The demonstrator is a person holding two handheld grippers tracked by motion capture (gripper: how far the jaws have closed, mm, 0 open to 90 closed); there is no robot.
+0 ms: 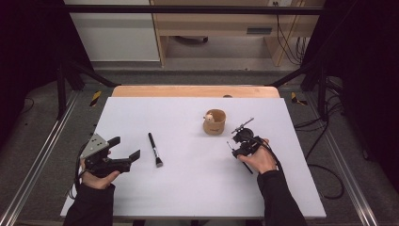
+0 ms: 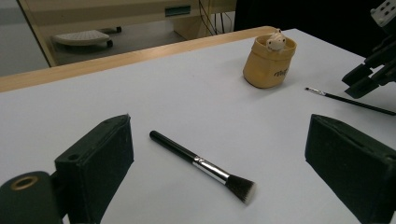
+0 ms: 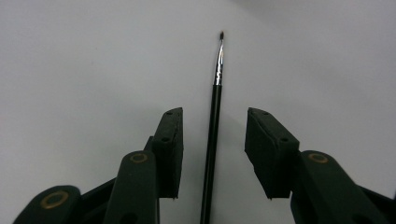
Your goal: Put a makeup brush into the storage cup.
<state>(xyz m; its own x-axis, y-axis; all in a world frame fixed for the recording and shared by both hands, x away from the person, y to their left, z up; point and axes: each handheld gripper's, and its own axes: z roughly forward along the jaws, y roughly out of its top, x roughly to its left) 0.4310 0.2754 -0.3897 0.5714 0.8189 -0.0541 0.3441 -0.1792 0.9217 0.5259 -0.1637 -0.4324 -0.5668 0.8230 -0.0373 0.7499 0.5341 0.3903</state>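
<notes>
On the white table (image 1: 188, 188), thin brush (image 3: 212, 126) between the parted right hand-held gripper (image 3: 212, 154) (left one (image 1: 128, 148) agape).

Bench (image 1: 197, 188) top is looking matt white and smooth, with a bare wood edge at the far side. Thin liner brush (image 3: 212, 135) is showing a glossy black handle and shiny metal ferrule. Flat-top makeup brush (image 2: 205, 167): gloss black handle, polished metal ferrule, soft bristles. Claw pads (image 3: 170, 149) are reading as matt black rubber. Tan cup (image 2: 270, 63) is looking matt.
</notes>
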